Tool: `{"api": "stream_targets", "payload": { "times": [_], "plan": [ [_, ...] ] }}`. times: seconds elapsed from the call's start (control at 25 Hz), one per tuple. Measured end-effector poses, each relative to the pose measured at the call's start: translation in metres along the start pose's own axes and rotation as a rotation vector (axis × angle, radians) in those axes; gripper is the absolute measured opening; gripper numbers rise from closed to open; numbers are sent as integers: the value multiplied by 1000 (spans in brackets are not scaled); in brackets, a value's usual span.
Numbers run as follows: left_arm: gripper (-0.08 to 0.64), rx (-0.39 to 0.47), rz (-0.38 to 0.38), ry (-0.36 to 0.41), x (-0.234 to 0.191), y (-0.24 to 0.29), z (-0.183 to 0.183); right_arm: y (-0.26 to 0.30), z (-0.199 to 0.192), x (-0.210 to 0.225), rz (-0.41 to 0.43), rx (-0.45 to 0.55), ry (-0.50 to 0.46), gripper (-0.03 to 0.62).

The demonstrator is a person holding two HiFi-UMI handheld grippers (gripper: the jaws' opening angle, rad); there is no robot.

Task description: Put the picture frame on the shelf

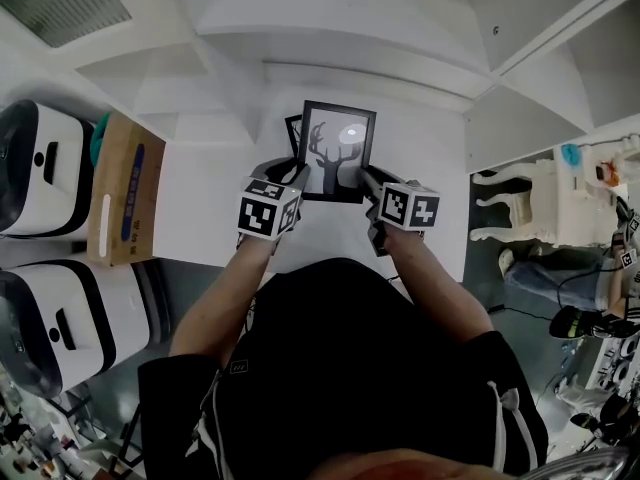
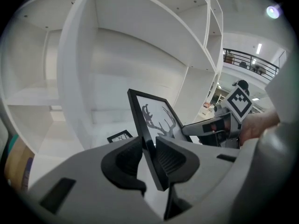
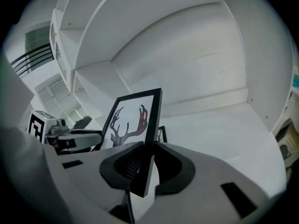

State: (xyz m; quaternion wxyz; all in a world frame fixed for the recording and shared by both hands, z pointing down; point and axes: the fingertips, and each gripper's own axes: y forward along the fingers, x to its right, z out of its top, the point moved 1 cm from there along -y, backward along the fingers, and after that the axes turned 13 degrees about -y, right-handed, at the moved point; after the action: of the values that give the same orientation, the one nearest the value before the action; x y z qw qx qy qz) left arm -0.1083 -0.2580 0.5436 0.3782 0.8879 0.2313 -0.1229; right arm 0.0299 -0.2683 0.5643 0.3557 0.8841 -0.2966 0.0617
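While the white shelf point(image 1: 430, 138) fills the upper half of the head view with open compartments, the step in hand, as I judge it, is bringing the load into one of them. Both hands should travel level and together, then set the bottom edge down flat before either lets go.

At the centre of that view the picture frame point(image 1: 338, 153) is held upright, apparently lifted clear of the board. It is thin and black-edged, showing a dark antlered deer and a pale disc on a light ground.

The left gripper point(image 2: 150, 155) has its jaws partly closed, pads pressed on the left edge near the bottom corner. The right gripper point(image 3: 147, 164) clamps the right edge likewise. A smaller frame point(image 2: 120, 136) stands behind, worth avoiding.
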Motion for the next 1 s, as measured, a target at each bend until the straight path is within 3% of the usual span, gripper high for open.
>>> {"api": "stream_targets", "payload": {
  "times": [0.24,0.64,1.0],
  "plan": [
    [95,89,-5,37,13,-30,25,-26,35,-18,3,99,-81,83],
    [95,226,-12,145,48,-86,60,-71,70,-46,36,231,-117,83],
    [95,288,-16,150,58,-119,66,-91,84,-68,63,276,-175,83]
  ]
}}
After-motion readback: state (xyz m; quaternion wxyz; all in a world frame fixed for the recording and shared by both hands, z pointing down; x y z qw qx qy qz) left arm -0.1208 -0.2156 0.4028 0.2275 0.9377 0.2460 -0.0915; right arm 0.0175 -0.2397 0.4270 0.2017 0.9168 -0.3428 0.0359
